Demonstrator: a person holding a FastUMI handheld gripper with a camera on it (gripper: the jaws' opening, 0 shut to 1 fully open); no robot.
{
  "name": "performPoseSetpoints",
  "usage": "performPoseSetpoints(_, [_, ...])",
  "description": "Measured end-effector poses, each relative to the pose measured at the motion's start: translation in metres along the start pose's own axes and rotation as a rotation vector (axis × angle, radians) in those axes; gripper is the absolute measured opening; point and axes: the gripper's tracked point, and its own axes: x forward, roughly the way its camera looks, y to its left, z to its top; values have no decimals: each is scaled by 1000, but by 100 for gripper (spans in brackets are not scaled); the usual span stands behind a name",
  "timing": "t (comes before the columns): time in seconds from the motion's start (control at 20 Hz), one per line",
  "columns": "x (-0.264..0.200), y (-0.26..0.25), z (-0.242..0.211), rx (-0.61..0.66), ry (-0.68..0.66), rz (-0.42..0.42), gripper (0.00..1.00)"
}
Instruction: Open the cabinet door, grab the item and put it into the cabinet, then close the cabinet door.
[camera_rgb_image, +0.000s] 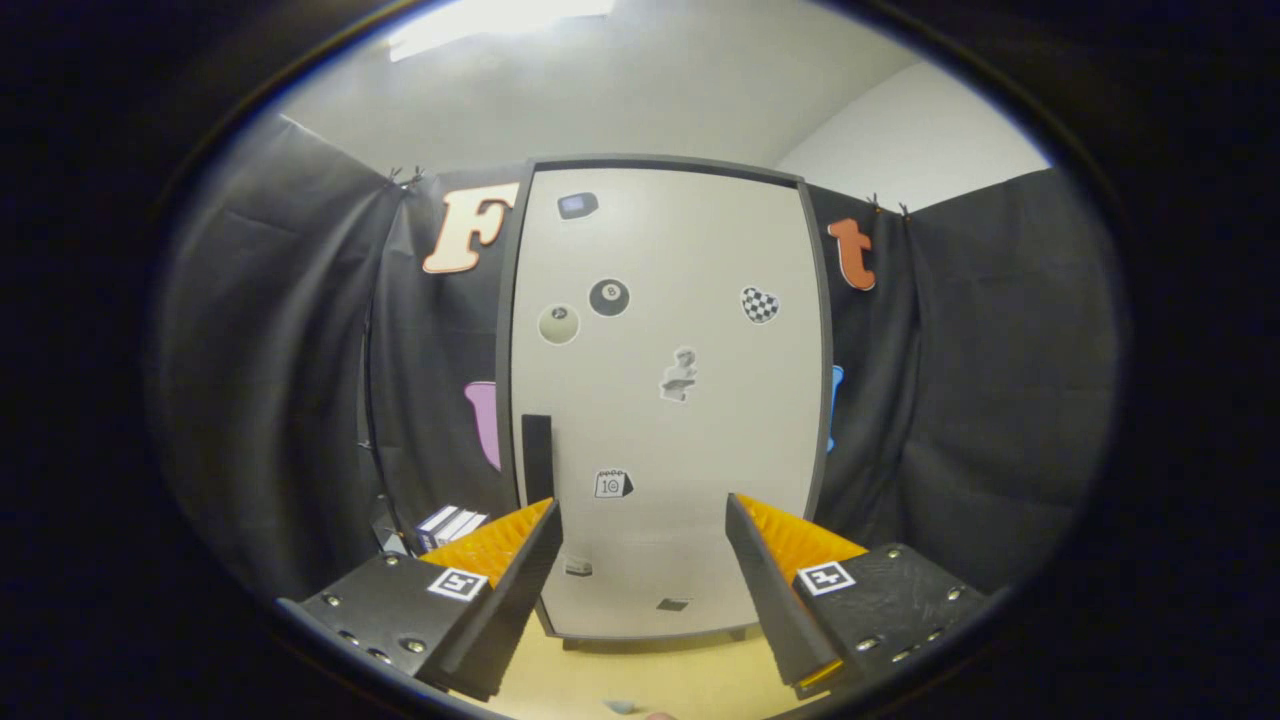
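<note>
1. Cabinet (665, 400): a tall pale unit with a dark frame, standing upright on a light wooden floor (660, 680) against the black cloth wall. This is the landmark for all entries below.
2. Cabinet door (700, 250): shut, flush with the frame, and covering the whole front of the cabinet.
3. Gripper (642, 540): held low in front of the cabinet. Its fingers are spread wide with nothing between them, and the lower door shows through the gap. Each finger body carries a small square black-and-white marker.
4. Door handle (537, 455): a dark vertical bar at the left edge of the cabinet door, just above the left fingertip and not touched by it.
5. Box (452, 524): a small white and blue carton on the floor just left of the cabinet's base, beyond the left finger. Its lettering is too small to read.
6. Stickers on the cabinet door:
   - a black ball sticker (609, 297) marked "8";
   - a pale ball sticker (558, 324) beside it;
   - a checkered heart (759, 304);
   - a small statue figure (679, 376);
   - a calendar sticker (611, 484) reading "10".
</note>
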Motion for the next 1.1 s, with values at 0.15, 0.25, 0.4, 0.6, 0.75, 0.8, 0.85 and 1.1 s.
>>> performPoseSetpoints(0.15, [10, 10, -4, 2, 10, 14, 97])
performPoseSetpoints(0.25, [20, 21, -5, 8, 11, 30, 97])
performPoseSetpoints(0.4, [40, 40, -11, 16, 22, 52, 97])
performPoseSetpoints(0.6, [71, 69, -21, 10, 36, 82, 97])
performPoseSetpoints(0.75, [94, 85, -26, 16, 46, 93, 97])
performPoseSetpoints(0.8, [102, 91, -29, 14, 52, 95, 97])
performPoseSetpoints(0.85, [109, 95, -33, 8, 59, 94, 97])
performPoseSetpoints(1.1, [141, 108, -43, 2, 70, 74, 97])
